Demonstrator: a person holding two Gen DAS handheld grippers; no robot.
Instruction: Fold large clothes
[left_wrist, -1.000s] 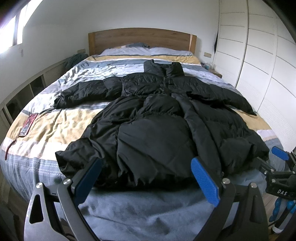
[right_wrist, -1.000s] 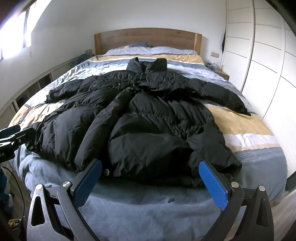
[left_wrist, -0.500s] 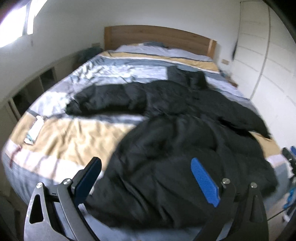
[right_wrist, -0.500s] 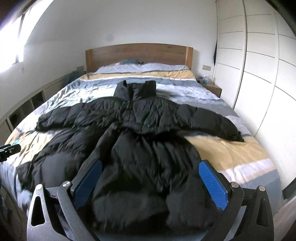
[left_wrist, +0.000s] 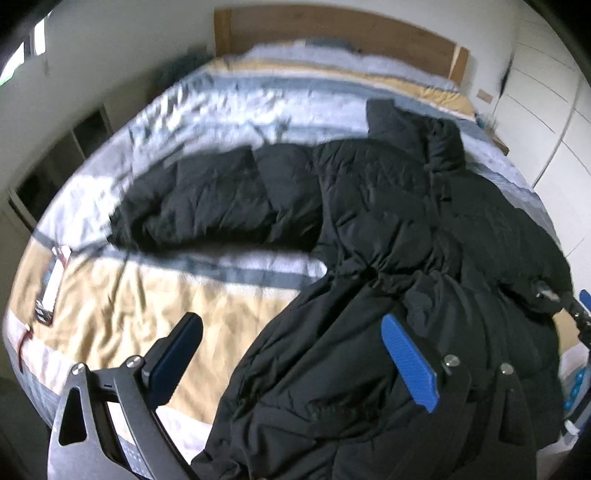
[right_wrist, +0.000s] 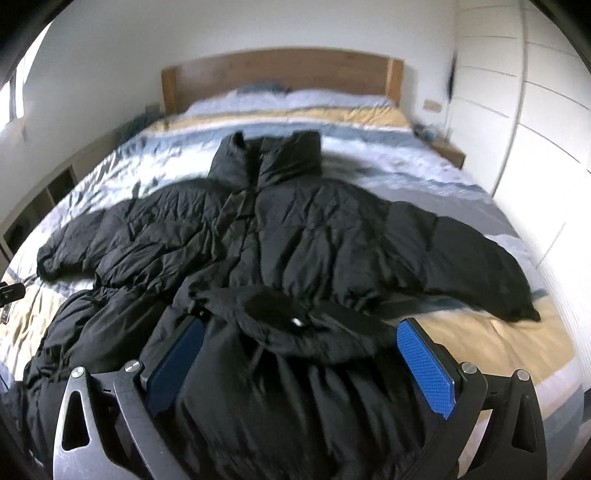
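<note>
Along the left wall runs a low shelf unit (left_wrist: 55, 173) with open cubbies. A flat packet (left_wrist: 51, 284) lies at the left edge of the bed (left_wrist: 122, 306), its printing too blurred to read. The bed's cover is striped in grey, white and yellow, backed by a wooden headboard (right_wrist: 280, 74) with pillows (right_wrist: 295, 99) below it. The black puffer coat (right_wrist: 280, 236) lies spread face up across the middle of the bed, collar towards the headboard, sleeves stretched out to both sides. The left gripper (left_wrist: 291, 354) is wide apart above the coat's left lower edge, holding nothing. The right gripper (right_wrist: 301, 360) is wide apart over a raised fold of the hem. A nightstand (right_wrist: 447, 151) and white wardrobe doors (right_wrist: 535, 122) fill the right side.
</note>
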